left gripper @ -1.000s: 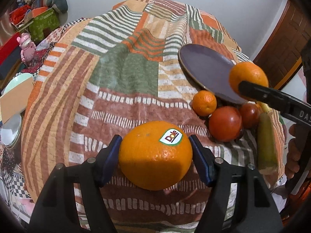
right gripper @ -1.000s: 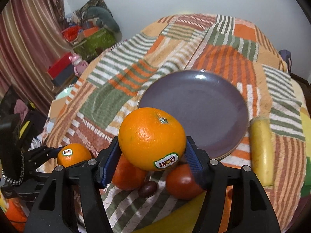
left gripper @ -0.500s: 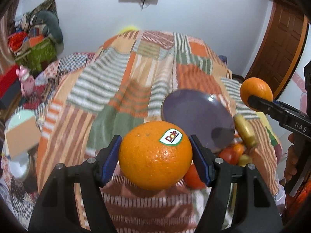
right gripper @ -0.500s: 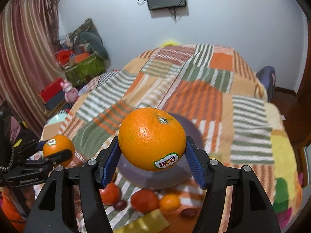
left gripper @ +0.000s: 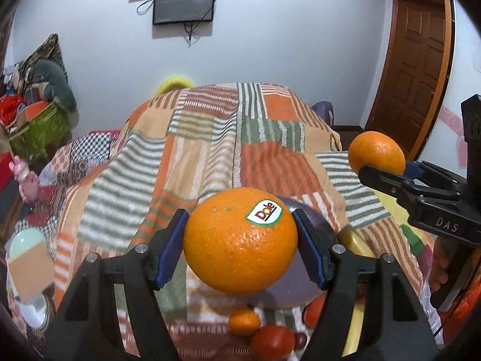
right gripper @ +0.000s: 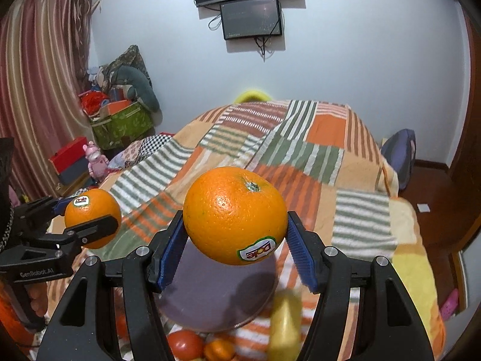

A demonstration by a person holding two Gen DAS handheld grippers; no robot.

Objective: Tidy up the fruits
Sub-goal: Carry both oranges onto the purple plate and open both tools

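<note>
My left gripper (left gripper: 240, 245) is shut on a large orange (left gripper: 240, 240) with a Dole sticker, held high above the bed. It also shows at the left of the right wrist view (right gripper: 91, 218). My right gripper (right gripper: 236, 239) is shut on a second Dole orange (right gripper: 236, 215), seen at the right of the left wrist view (left gripper: 377, 153). A purple plate (right gripper: 210, 294) lies on the patchwork blanket below both. A small orange (left gripper: 244, 321), tomatoes (left gripper: 272, 342) and a yellow fruit (right gripper: 285, 322) lie by the plate's near edge.
The striped patchwork blanket (right gripper: 270, 156) covers the bed. Boxes, pillows and a pink toy (right gripper: 96, 158) stand on the floor at left. A brown door (left gripper: 418, 69) is at right. A screen (right gripper: 251, 21) hangs on the far wall.
Both grippers have risen and tilted up with their oranges. The plate and loose fruit have dropped to the bottom of both views, and the wall and screen have come into sight.
</note>
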